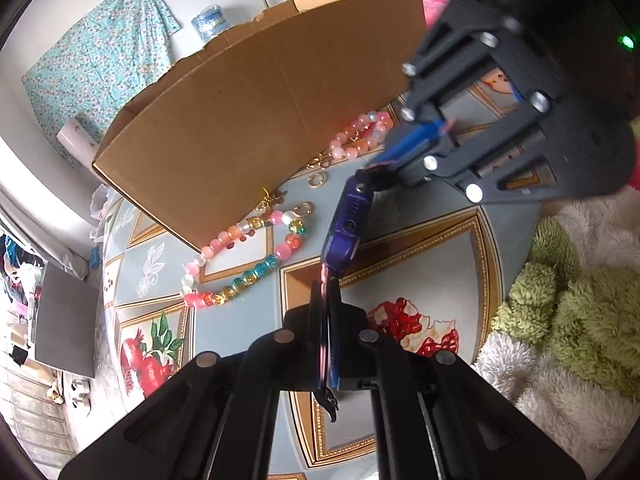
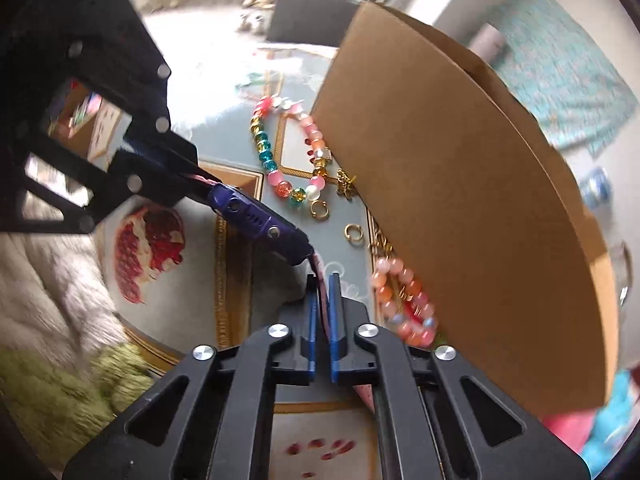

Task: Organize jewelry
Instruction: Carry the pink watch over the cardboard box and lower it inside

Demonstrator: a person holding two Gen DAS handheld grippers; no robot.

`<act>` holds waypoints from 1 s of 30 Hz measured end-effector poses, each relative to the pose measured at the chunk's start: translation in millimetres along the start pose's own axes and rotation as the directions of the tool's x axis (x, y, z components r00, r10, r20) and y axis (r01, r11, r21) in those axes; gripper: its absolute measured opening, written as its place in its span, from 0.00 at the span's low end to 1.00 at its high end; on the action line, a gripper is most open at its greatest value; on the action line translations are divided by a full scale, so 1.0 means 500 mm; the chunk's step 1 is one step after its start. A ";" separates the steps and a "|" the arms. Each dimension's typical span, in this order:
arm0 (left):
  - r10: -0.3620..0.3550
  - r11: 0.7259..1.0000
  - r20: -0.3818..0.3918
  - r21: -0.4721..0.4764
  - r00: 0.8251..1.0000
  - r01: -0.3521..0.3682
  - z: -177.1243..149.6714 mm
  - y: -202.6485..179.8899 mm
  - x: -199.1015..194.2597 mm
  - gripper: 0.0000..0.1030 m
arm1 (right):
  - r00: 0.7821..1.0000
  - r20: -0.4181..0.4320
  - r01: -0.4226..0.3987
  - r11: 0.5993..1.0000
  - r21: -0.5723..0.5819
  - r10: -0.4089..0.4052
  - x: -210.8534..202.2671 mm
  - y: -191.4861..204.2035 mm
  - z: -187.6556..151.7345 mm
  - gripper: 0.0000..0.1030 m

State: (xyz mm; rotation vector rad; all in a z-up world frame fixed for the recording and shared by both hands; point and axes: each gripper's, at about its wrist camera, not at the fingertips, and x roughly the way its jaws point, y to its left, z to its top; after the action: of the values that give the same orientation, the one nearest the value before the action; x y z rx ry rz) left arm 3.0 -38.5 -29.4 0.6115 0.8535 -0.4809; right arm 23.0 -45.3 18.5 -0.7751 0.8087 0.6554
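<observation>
Both grippers (left gripper (image 1: 326, 296), right gripper (image 2: 322, 284)) clamp purple watch (image 1: 347, 224).

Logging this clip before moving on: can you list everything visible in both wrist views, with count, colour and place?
watch: one, purple case with pink strap, held above the table between both grippers
multicolour bead bracelet: one, pink, teal and gold, on the table beside the box
pink-orange bead bracelet: one, against the box
gold rings: two visible, on the table by the box
cardboard box: one, brown, back of the table
table: one, blue-grey cloth with pomegranate print
fluffy blanket: white and green, beside the table
left gripper: black fingers shut on the strap
right gripper: blue-padded fingers shut on the other strap end
</observation>
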 end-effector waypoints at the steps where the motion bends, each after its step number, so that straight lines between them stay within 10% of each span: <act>1: 0.003 1.000 0.007 -0.005 1.000 -0.003 0.003 0.001 -0.007 0.03 | 1.000 0.011 0.014 0.999 0.032 -0.015 -0.008 0.007 -0.005 0.01; 10: 0.086 0.996 0.125 -0.036 0.988 -0.082 0.060 0.024 -0.120 0.03 | 0.979 0.148 0.104 0.972 0.212 -0.138 -0.154 -0.031 0.010 0.01; 20: 0.211 0.977 0.345 -0.078 0.914 -0.197 0.219 0.140 -0.241 0.03 | 0.896 0.331 0.207 0.937 0.280 -0.297 -0.277 -0.188 0.120 0.01; 27: 0.038 0.983 0.198 -0.186 0.979 0.000 0.355 0.296 -0.093 0.03 | 0.983 0.183 -0.024 0.953 0.302 -0.033 -0.145 -0.386 0.174 0.01; 30: -0.082 0.964 0.075 -0.248 0.994 0.098 0.385 0.349 -0.002 0.03 | 0.986 0.068 -0.164 0.921 0.353 0.149 -0.048 -0.437 0.177 0.01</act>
State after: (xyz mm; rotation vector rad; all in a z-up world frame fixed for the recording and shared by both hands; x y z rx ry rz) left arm 214.4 -39.6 121.8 0.3234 0.8675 -0.4628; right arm 209.7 -100.2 154.0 -0.3669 0.9283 0.6398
